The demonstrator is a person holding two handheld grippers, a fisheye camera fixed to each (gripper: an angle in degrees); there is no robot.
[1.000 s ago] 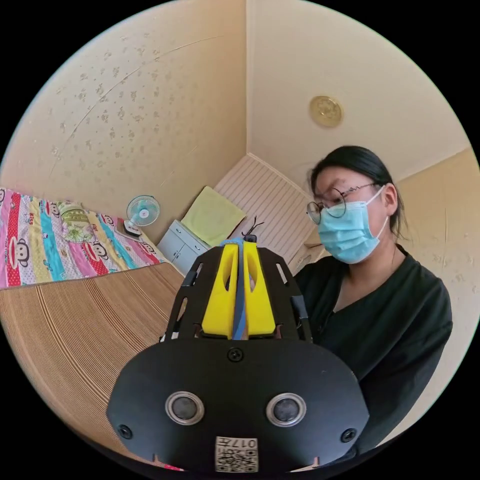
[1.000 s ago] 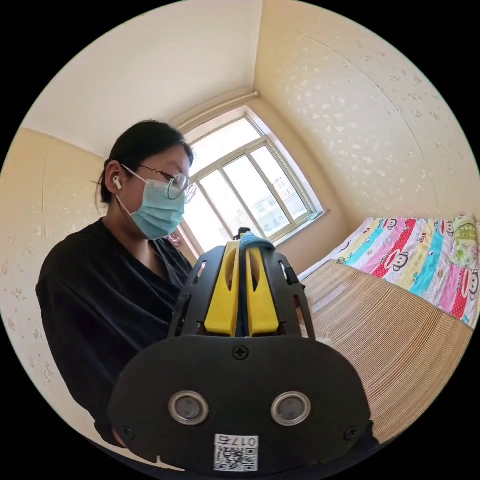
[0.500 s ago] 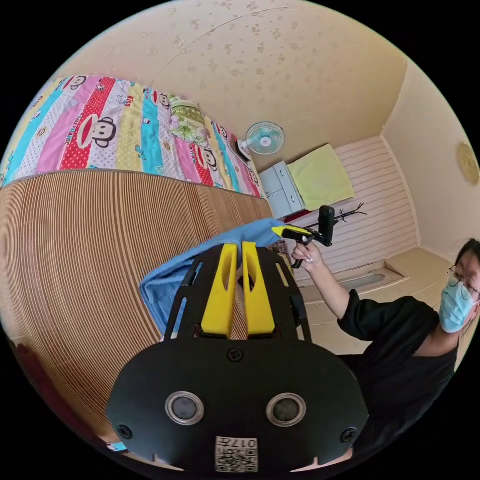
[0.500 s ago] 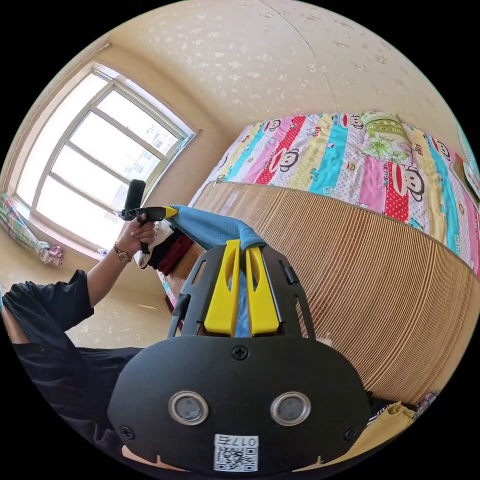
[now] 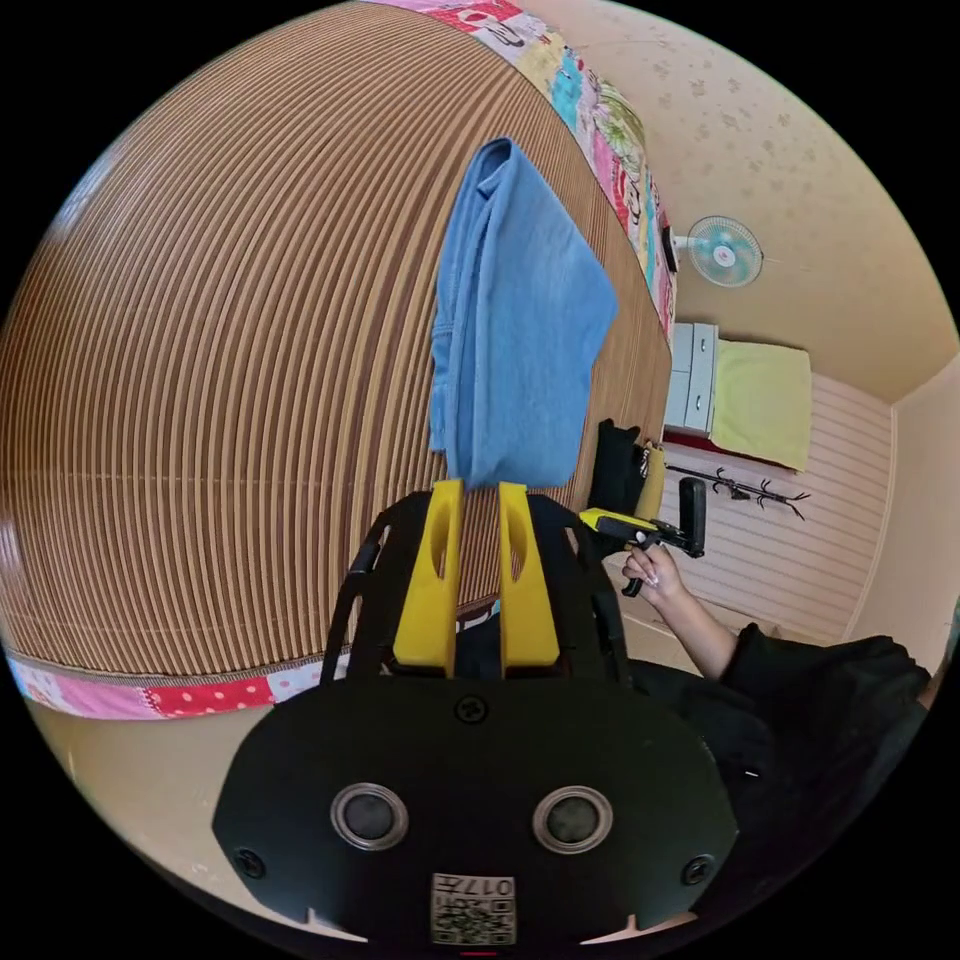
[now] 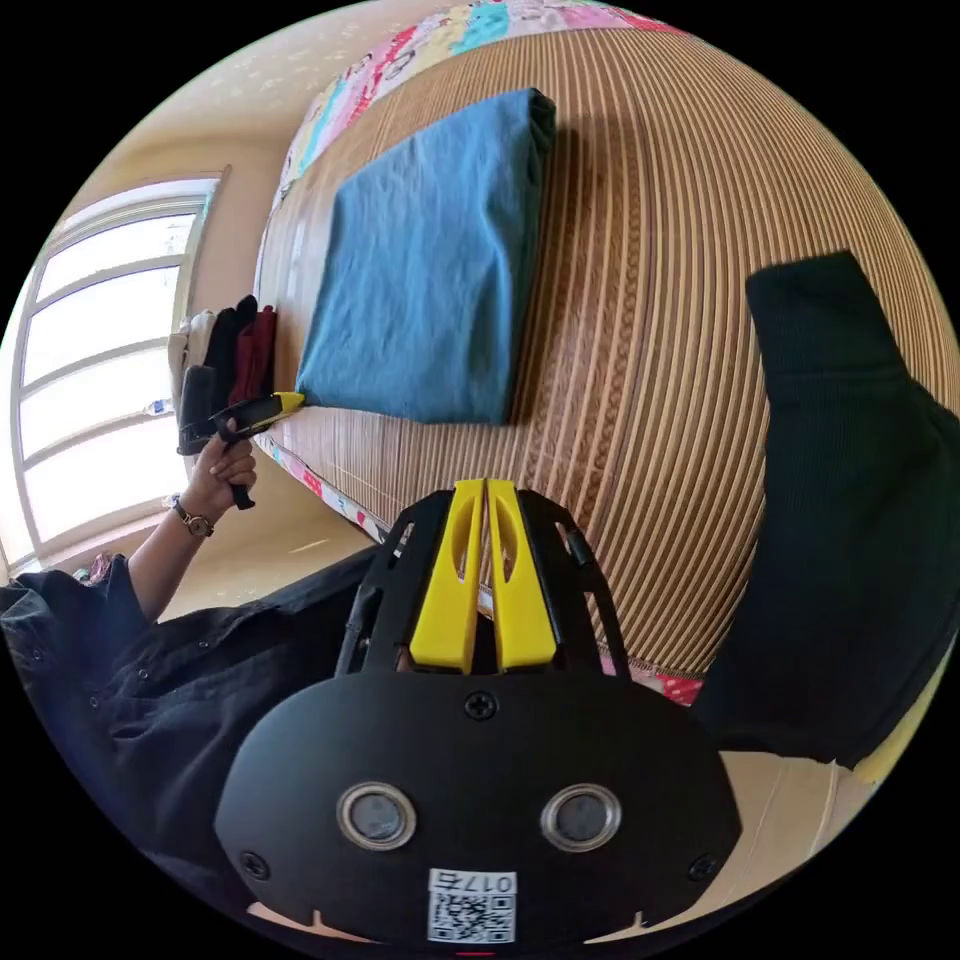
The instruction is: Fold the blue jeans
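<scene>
Left claw [image 5: 478, 487]: the two yellow jaws stand a narrow gap apart, with nothing between them; their tips lie just at the near edge of the blue jeans [image 5: 515, 330] as seen from this camera, and contact cannot be told. In the right gripper view the same claw [image 6: 290, 401], held in a hand [image 6: 215, 470], has its yellow tip at the near corner of the jeans [image 6: 425, 270]; whether it grips the cloth there cannot be told.

Right claw [image 6: 485, 487]: jaws closed to a thin slit, tips almost meeting, holding nothing and clear of the jeans. In the left gripper view this claw [image 5: 600, 520] appears beside the bed edge in the other hand [image 5: 650, 575], apart from the jeans.

Jeans: folded into a compact oblong, lying flat on the striped bamboo mat [image 6: 650, 300] that covers the bed. The long axis runs away from the person, from the near bed edge toward the patterned quilt [image 5: 610, 130] at the far side; one long edge shows the thick fold.

A dark garment [image 6: 850, 500] lies on the mat, well apart from the jeans. A pile of dark and red clothes [image 6: 235, 355] sits beyond the mat's end.
</scene>
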